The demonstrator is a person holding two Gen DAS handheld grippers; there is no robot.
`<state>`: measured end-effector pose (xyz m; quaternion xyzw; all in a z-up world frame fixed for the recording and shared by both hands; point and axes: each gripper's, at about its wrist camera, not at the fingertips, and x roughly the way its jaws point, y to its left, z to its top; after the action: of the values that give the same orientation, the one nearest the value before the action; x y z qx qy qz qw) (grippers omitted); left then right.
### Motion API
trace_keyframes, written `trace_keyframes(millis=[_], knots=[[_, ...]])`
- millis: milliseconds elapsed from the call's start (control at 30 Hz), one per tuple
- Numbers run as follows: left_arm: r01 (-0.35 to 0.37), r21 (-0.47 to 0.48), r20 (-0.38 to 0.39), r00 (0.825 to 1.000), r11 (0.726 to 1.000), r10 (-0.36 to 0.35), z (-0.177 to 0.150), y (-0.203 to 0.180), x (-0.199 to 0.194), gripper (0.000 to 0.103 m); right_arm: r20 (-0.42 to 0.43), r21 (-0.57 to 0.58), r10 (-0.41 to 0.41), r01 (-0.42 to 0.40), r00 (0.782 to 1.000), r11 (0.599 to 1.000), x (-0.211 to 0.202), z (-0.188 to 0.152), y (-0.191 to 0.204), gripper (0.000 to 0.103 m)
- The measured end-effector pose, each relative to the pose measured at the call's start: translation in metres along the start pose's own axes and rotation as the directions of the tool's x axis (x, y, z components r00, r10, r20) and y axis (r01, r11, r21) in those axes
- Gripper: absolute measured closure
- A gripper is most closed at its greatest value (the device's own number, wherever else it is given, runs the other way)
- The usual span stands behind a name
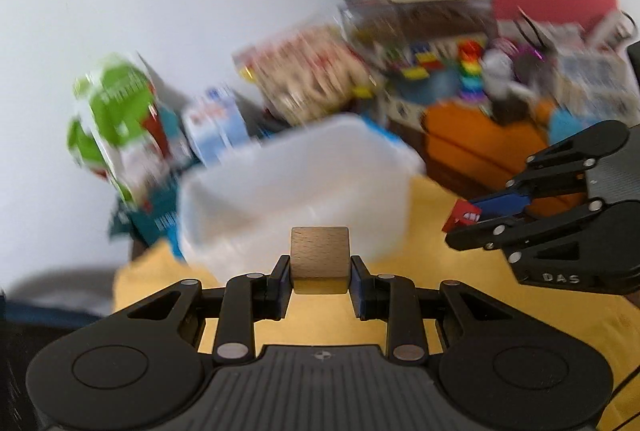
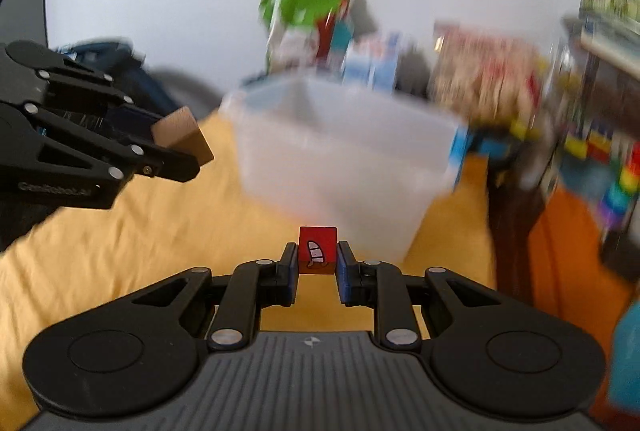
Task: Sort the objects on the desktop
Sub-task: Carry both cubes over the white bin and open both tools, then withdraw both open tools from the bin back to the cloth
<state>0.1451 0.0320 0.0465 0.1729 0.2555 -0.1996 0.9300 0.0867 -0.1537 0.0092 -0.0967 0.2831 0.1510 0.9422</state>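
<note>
Left hand-held gripper (image 1: 320,281): pads pinching a plain wooden cube (image 1: 319,258). I see the cube clear of the yellow cloth (image 1: 320,315) on the table, in front of the white bin's near wall. From the right wrist view the same cube (image 2: 182,135) sticks out of the left fingers at a tilt, above the cloth (image 2: 120,231), left of the bin.

Centre: translucent white bin (image 1: 296,183), open top, sitting on the yellow cloth. Contents can't be made out; the frames are motion-blurred. Behind it, blurred: a green package (image 1: 112,119) at far left, a blue and white carton (image 1: 216,123) beside it, then a heap of boxes and colourful toys toward the right.

Right hand-held gripper (image 2: 318,263): pads pressed on a small red cube (image 2: 318,250) with a white cartoon mark on its face. It's also held off the cloth, just in front of the bin (image 2: 340,151). In the left wrist view the right hand-held gripper (image 1: 464,227) comes in from the right edge with the red cube (image 1: 464,217) at its tips, beside the bin's right corner, with an orange object (image 1: 480,147) behind it.
</note>
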Motion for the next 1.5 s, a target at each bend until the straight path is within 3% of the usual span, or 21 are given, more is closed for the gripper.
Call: trace_keyframes(millis=[133,300,467,667,700,800,967,1100,1300,1500], knots=[[-0.037,-0.005,0.059,0.998,0.999,0.038,0.037,0.019,0.028,0.070,0.090,0.010,-0.044,0.044,0.995,0.999,0.014,0.047,-0.017,0.081],[-0.061,-0.026,0.061,0.996,0.998,0.062,0.067,0.033,0.078,0.070,0.140,0.064,-0.097,0.089,0.985,0.994,0.047,0.091,-0.041,0.081],[-0.081,-0.051,0.004,0.997,0.995,0.081,0.071,0.039,0.134,0.070,0.100,0.116,-0.118,0.106,0.988,0.988,0.092,0.105,-0.059,0.081],[-0.098,-0.089,-0.104,0.991,0.991,0.088,0.053,0.042,0.181,0.070,-0.012,0.163,-0.107,0.108,0.994,0.981,0.138,0.092,-0.067,0.081],[-0.099,-0.093,-0.103,0.991,0.991,0.089,0.052,0.042,0.181,0.068,-0.021,0.163,-0.103,0.105,0.994,0.981,0.142,0.090,-0.066,0.080],[-0.110,-0.068,-0.077,0.991,0.992,0.105,0.053,0.040,0.173,0.060,-0.034,0.143,-0.113,0.116,0.993,0.983,0.145,0.086,-0.062,0.063],[-0.125,-0.056,-0.029,0.992,0.991,0.124,0.062,0.040,0.145,0.059,-0.005,0.164,-0.099,0.099,0.995,0.981,0.134,0.089,-0.062,0.063],[-0.105,-0.044,0.008,0.994,0.994,0.105,0.058,0.035,0.110,0.052,0.051,0.140,-0.101,0.093,0.994,0.986,0.106,0.090,-0.054,0.063],[-0.069,0.023,-0.039,0.997,0.997,0.069,0.011,0.009,0.066,0.045,0.069,0.112,-0.086,0.078,0.994,0.991,0.057,0.065,-0.040,0.063],[-0.025,0.078,-0.156,0.987,0.997,0.037,-0.053,-0.030,0.051,0.044,-0.026,0.075,-0.042,0.044,0.999,0.996,0.035,0.014,-0.012,0.063]])
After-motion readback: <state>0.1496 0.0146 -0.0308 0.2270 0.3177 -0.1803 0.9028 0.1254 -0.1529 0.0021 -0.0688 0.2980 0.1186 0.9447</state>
